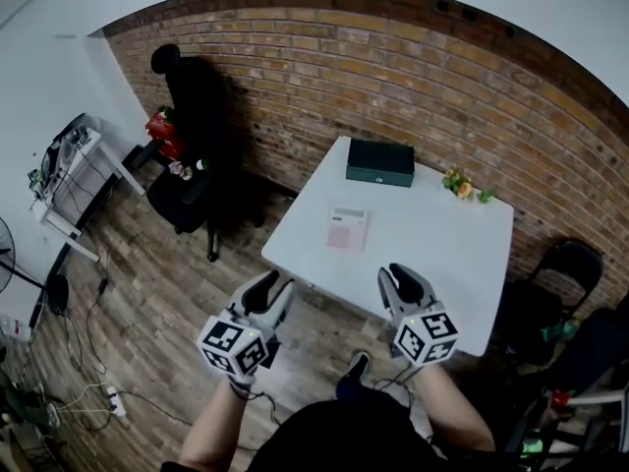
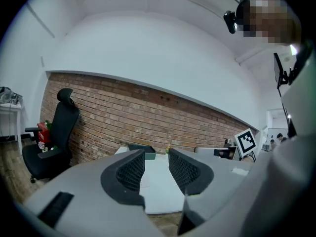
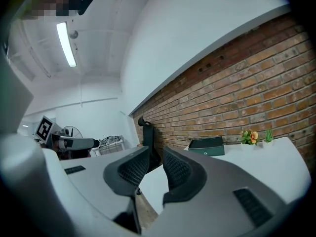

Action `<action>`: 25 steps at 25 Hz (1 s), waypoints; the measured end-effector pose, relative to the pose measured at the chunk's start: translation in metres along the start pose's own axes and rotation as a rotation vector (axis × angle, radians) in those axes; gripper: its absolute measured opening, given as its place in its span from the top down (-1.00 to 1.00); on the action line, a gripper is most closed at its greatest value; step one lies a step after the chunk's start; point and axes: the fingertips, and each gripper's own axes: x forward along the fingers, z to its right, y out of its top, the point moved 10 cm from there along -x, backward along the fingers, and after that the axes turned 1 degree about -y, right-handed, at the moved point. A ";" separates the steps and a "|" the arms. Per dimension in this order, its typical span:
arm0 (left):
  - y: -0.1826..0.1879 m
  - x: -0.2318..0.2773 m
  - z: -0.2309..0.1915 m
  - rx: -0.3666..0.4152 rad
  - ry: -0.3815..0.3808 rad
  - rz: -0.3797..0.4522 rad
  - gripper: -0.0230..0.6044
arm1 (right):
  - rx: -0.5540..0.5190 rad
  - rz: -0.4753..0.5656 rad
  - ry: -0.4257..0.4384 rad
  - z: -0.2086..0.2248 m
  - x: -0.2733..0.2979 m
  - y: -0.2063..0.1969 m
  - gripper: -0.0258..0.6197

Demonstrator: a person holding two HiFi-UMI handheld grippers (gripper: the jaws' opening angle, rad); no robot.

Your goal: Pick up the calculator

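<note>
My left gripper [image 1: 270,285] is held just off the near edge of the table [image 1: 432,249], jaws partly spread with nothing between them. The calculator [image 1: 348,228] lies flat on the table at 1 o'clock from it, untouched. My right gripper [image 1: 401,275], jaws likewise parted and empty, has the calculator at 11 o'clock.

No legible text, brand, number or sign anywhere.

Calculator [image 1: 348,228] keys too small to read, fan [image 1: 5,254] cut by left edge, forearms [image 1: 211,431] cut off at bottom.
</note>
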 end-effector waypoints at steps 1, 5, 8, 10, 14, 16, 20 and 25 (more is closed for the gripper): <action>0.002 0.014 -0.004 0.012 0.002 -0.013 0.46 | 0.014 -0.006 0.008 0.010 0.009 0.001 0.63; 0.006 0.065 -0.020 0.039 0.006 -0.055 0.46 | 0.026 -0.032 0.030 0.043 0.035 0.006 0.63; 0.009 0.099 -0.029 0.045 -0.005 -0.073 0.46 | 0.012 -0.026 0.026 0.065 0.048 0.017 0.63; 0.009 0.123 -0.037 0.045 -0.019 -0.090 0.45 | 0.006 -0.020 0.012 0.079 0.057 0.024 0.63; 0.006 0.164 -0.060 0.040 -0.064 -0.135 0.44 | 0.002 -0.038 -0.032 0.095 0.073 0.032 0.63; 0.004 0.182 -0.074 0.032 -0.095 -0.161 0.44 | 0.005 -0.050 -0.063 0.098 0.080 0.034 0.63; -0.006 0.224 -0.110 0.013 -0.173 -0.210 0.43 | 0.012 -0.067 -0.141 0.103 0.102 0.037 0.63; -0.024 0.276 -0.163 0.002 -0.264 -0.294 0.40 | 0.031 -0.066 -0.232 0.100 0.135 0.037 0.63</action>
